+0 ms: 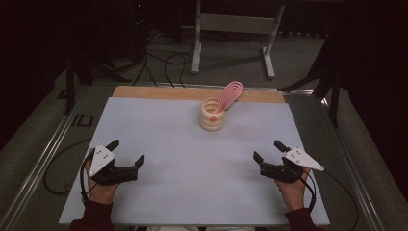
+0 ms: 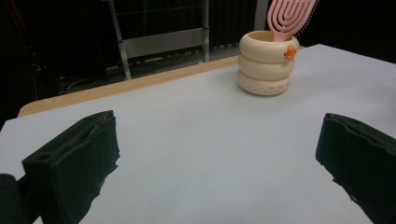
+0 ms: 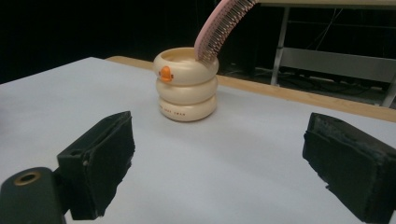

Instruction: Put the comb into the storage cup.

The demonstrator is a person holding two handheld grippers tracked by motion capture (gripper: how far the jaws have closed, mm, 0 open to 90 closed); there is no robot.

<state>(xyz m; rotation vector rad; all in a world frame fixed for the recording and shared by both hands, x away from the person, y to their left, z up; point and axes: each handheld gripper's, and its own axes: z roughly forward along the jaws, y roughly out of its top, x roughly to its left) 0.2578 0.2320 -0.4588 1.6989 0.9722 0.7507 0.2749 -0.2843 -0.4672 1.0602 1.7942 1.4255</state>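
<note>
Both grippers, left gripper (image 1: 127,153) and right gripper (image 1: 268,150), rest low near the table's (image 1: 144,120) front edge, jaws spread wide, holding nothing. Bare tabletop separates them from the cream cup (image 1: 212,114) holding a pink hairbrush (image 1: 230,94) near the far edge.

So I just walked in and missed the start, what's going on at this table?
A person holds a two-jaw gripper in each hand near their edge of the table. The left gripper and the right gripper both have their jaws wide apart and hold nothing. Farther back stands a cream ringed cup with a pink hairbrush leaning out of it. Neither gripper touches the cup or brush.
</note>
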